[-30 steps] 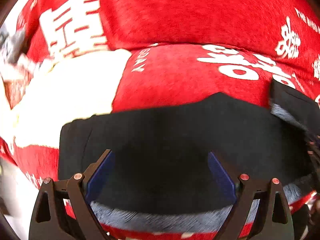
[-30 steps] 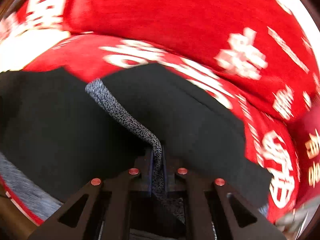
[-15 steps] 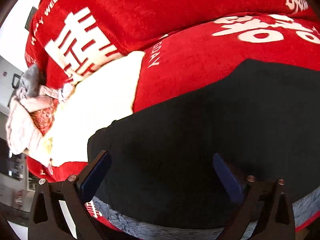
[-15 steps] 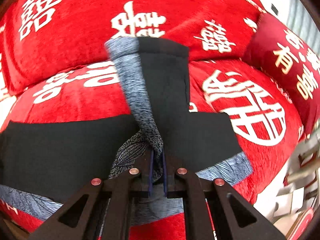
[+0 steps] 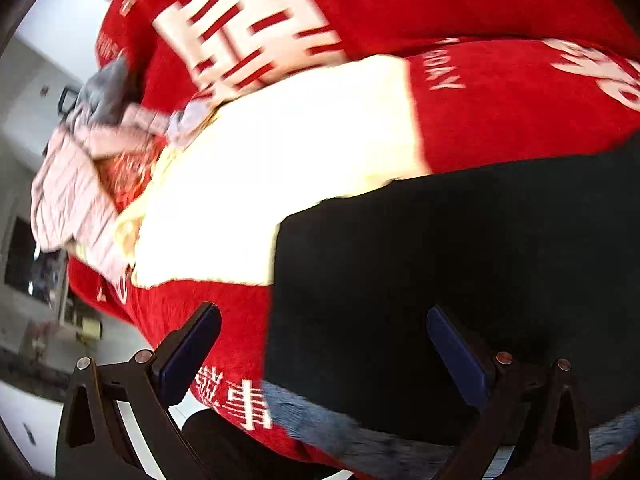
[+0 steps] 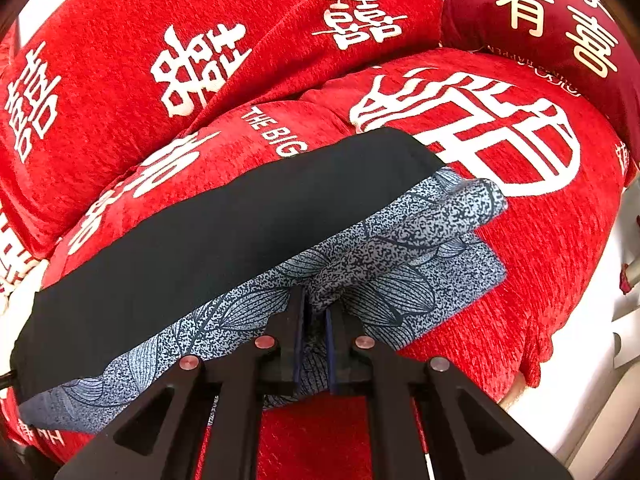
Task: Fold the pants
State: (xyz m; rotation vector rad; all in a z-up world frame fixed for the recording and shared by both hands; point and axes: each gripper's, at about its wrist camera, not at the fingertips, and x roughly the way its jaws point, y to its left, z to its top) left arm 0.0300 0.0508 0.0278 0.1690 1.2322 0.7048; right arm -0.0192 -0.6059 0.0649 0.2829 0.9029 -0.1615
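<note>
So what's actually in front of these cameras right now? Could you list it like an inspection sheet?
Surface: red sofa cover with white characters.
Job's things: black pants with a grey patterned band, spread flat on the sofa seat.
Clutter: pale striped clothes heaped at the far left; cream cloth beside the pants; dark red cushion at the right.
Grippers: left gripper open, over the pants' edge; right gripper shut on the patterned band.
Cables: nothing seen.
Surroundings: blurred room beyond the sofa.
</note>
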